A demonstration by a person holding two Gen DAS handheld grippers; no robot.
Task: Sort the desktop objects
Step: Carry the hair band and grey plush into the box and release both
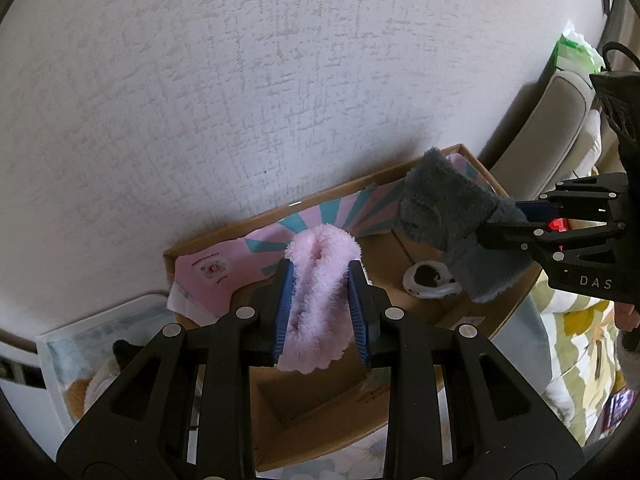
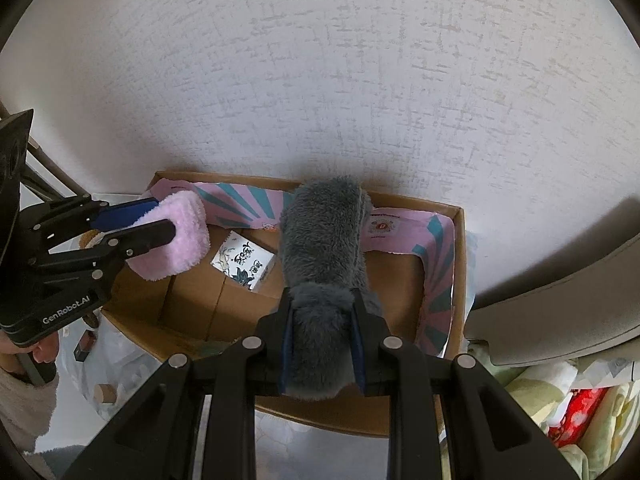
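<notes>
Left gripper (image 1: 322,312) pinches a pink fluffy piece (image 1: 320,280); right gripper (image 2: 322,344) clamps a grey fluffy piece (image 2: 324,248) — both held over the open cardboard box (image 2: 460,240) against the wall. Likely light, soft, compressible (no breakage risk); mid-body grip looks right, pile may slip. In the box: pink-teal paper liner (image 2: 240,200), printed card (image 2: 242,260), small white ring-shaped item (image 1: 430,280). Box walls and close-set grippers are the main obstructions.
</notes>
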